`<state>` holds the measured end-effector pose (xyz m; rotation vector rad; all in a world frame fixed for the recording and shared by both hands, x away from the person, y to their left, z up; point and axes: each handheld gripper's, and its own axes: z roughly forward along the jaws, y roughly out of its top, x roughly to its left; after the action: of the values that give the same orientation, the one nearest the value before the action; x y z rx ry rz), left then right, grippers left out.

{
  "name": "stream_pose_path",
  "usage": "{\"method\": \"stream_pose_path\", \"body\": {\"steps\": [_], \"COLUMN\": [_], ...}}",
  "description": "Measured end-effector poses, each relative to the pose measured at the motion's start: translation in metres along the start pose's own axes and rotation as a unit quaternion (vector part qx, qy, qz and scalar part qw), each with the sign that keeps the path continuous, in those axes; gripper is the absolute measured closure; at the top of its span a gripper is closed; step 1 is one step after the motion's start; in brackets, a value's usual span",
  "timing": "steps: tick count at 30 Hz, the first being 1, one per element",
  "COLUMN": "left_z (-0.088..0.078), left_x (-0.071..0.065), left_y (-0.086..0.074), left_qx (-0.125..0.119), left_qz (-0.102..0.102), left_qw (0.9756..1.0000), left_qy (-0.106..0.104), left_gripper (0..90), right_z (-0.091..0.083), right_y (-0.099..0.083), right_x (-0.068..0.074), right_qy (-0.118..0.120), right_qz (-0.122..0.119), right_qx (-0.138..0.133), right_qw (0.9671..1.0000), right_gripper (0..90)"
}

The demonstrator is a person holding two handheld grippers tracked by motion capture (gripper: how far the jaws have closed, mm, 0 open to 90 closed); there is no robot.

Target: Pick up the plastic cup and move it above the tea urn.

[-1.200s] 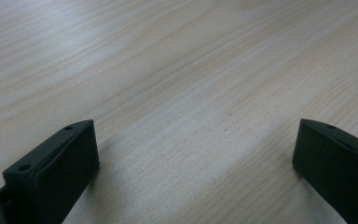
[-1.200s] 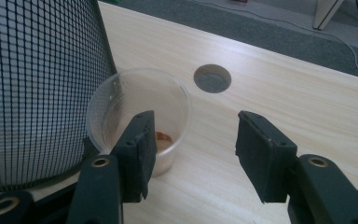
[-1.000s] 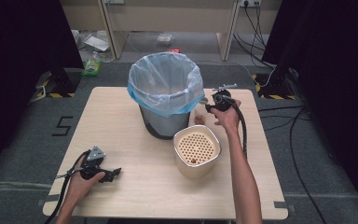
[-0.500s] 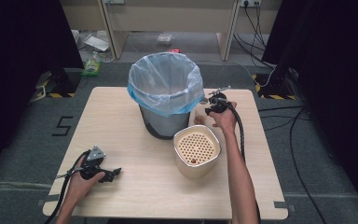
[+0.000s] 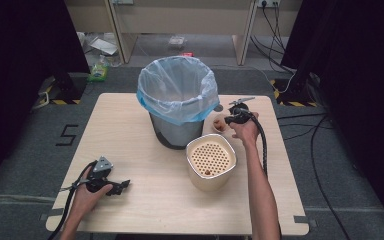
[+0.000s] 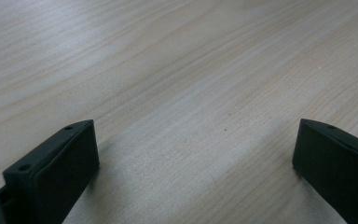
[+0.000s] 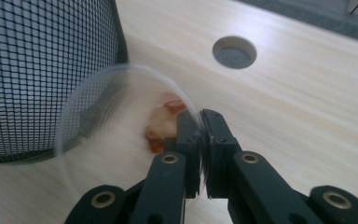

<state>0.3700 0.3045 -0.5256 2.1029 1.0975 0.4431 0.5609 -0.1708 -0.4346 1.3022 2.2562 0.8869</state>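
Observation:
A small clear bowl (image 7: 121,79) holding orange food scraps (image 7: 164,122) sits on the table beside the black mesh bin (image 7: 42,70). My right gripper (image 7: 200,122) has just been closing and is now shut on the bowl's thin rim, one jaw inside and one outside. In the high view the bowl (image 5: 219,123) lies right of the bin with the blue liner (image 5: 177,95), and the right gripper (image 5: 228,120) is at its edge. My left gripper (image 5: 125,185) rests open on the near-left tabletop, with bare wood between its fingers (image 6: 60,158).
A cream container with a perforated insert (image 5: 211,160) stands in front of the bin, close to my right forearm. A round cable hole (image 7: 234,52) is in the tabletop beyond the bowl. Cables run over the floor at the right.
My right hand has edged slightly nearer the small bowl beside the bin. The left hand and its gripper have stayed where they were.

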Motion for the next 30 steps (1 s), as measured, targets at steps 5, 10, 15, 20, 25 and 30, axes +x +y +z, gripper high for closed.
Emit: {"method": "stream_pose_path", "body": {"steps": [5,10,15,20,25,30], "left_z": [0.000,0.000,0.000,0.000,0.000,0.000], "left_x": [0.000,0.000,0.000,0.000,0.000,0.000], "left_y": [0.000,0.000,0.000,0.000,0.000,0.000], "left_qx": [0.000,0.000,0.000,0.000,0.000,0.000], "left_qz": [0.000,0.000,0.000,0.000,0.000,0.000], "left_qw": [1.0000,1.0000,1.0000,1.0000,1.0000,1.0000], "left_qy": [0.000,0.000,0.000,0.000,0.000,0.000], "left_gripper": [0.0,0.0,0.0,0.0,0.0,0.0], "right_z": [-0.011,-0.032,-0.045,-0.060,-0.071,-0.084], "right_y": [0.000,0.002,0.004,0.005,0.004,0.004], "right_x": [-0.003,-0.007,-0.007,-0.004,-0.003,0.001], "right_qy": [-0.021,-0.050,-0.067,-0.082,-0.085,-0.082], "right_qz": [-0.027,-0.044,-0.059,-0.073,-0.082,-0.087], "right_qx": [-0.005,-0.037,-0.054,-0.069,-0.077,-0.089], "right_qw": [0.9994,0.9971,0.9946,0.9915,0.9900,0.9888], "right_gripper": [87.1,87.0,87.0,87.0,87.0,87.0]}}
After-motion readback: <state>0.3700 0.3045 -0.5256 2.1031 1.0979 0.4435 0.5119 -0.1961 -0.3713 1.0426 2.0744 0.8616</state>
